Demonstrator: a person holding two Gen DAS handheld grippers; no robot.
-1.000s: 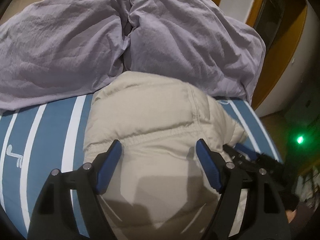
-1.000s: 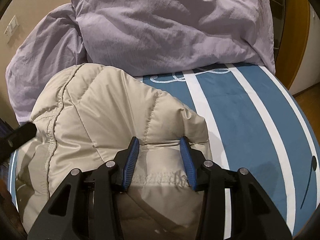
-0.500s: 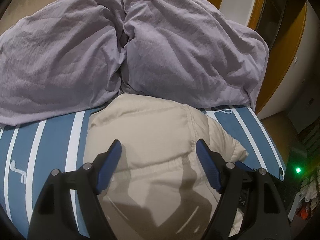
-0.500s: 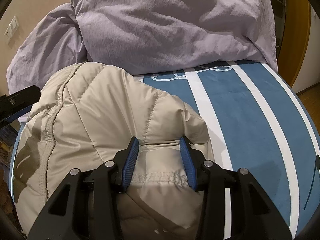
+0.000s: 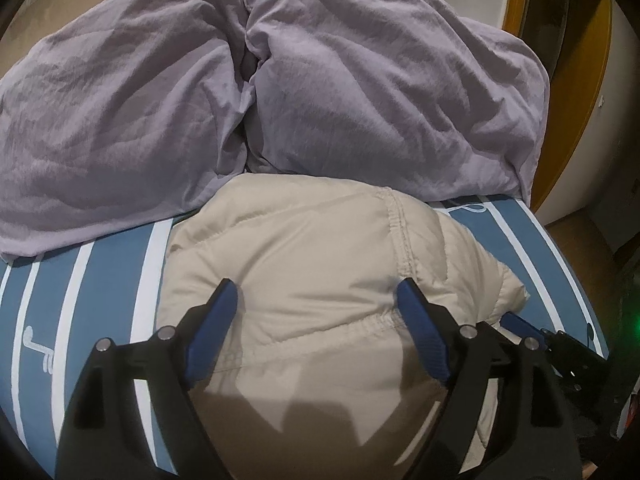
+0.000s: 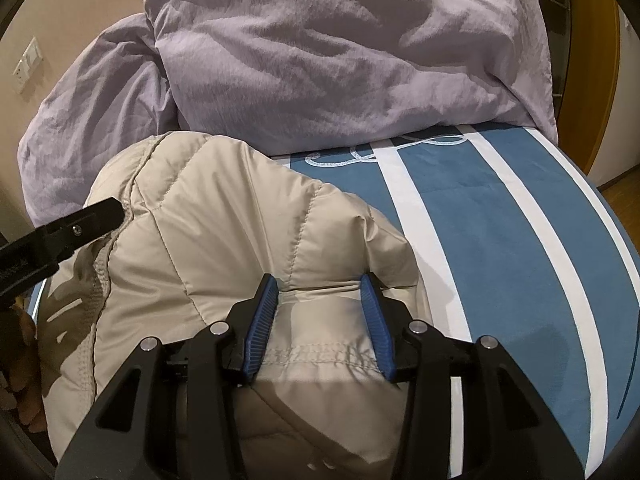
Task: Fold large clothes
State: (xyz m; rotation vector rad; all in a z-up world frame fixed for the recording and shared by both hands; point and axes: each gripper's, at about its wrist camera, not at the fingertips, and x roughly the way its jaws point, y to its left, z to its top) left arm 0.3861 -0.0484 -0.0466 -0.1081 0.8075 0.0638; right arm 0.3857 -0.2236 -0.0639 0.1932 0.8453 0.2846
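We find a beige quilted jacket lying folded on a bed covered in a blue sheet with white stripes. The jacket sits toward the head end of the bed, its far edge touching a crumpled lilac duvet that is heaped across that end. In the right wrist view the jacket occupies the left part of the bed, with bare striped sheet between it and the right edge.

We see the left gripper released, its blue pads standing wide apart above the jacket's top layer, just over a gathered elastic seam. Its jaws have just been opening further; the padded cloth lies beneath and between them, but neither pad presses on it.

The right gripper is clenched on a puffed fold of the jacket near its right side. Both blue pads bear against the fabric, which bulges between them, and a stitched hem runs across just below the pads.

In the right wrist view, a black finger of the left gripper juts in from the left edge of the frame over the jacket's ribbed seam. We note a wall switch plate on the beige wall beyond the duvet.
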